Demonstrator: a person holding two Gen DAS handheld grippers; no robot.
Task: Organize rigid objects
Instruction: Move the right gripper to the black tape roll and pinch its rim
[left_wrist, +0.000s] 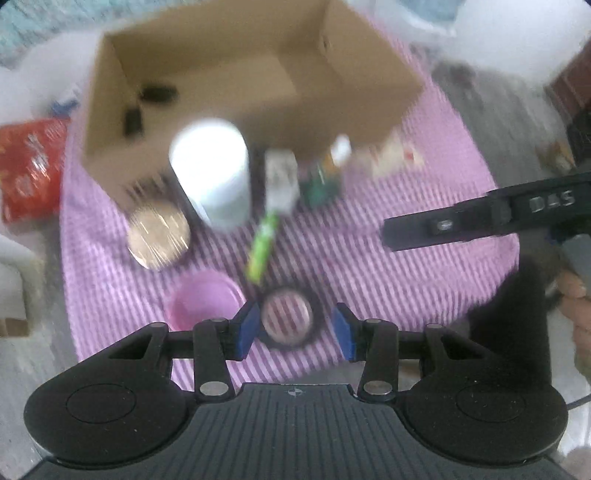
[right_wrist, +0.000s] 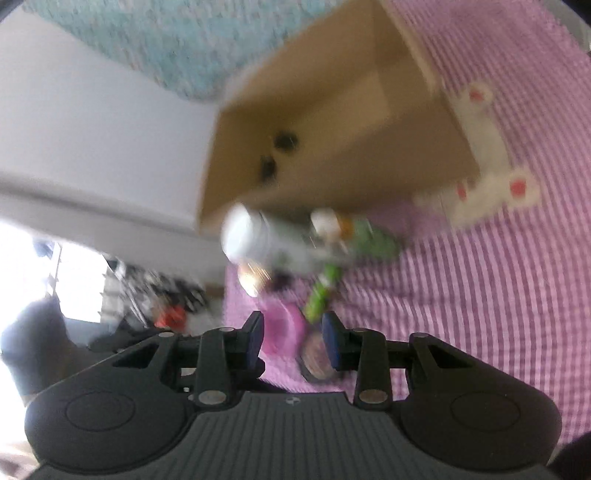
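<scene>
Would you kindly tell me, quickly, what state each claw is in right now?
Left claw: open, holding nothing, above a round clear-topped tin.
Right claw: open, holding nothing.

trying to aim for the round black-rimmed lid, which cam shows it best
The left wrist view: the round black-rimmed lid lies whole on the striped cloth, between the left claw fingers. In the right wrist view it is blurred, partly hidden by a finger.

sitting ahead of the fingers: one cardboard box (left_wrist: 207, 66) holding two dark bits (left_wrist: 147, 105), one white bottle (left_wrist: 212, 173), one pink bowl (left_wrist: 203, 299)
</scene>
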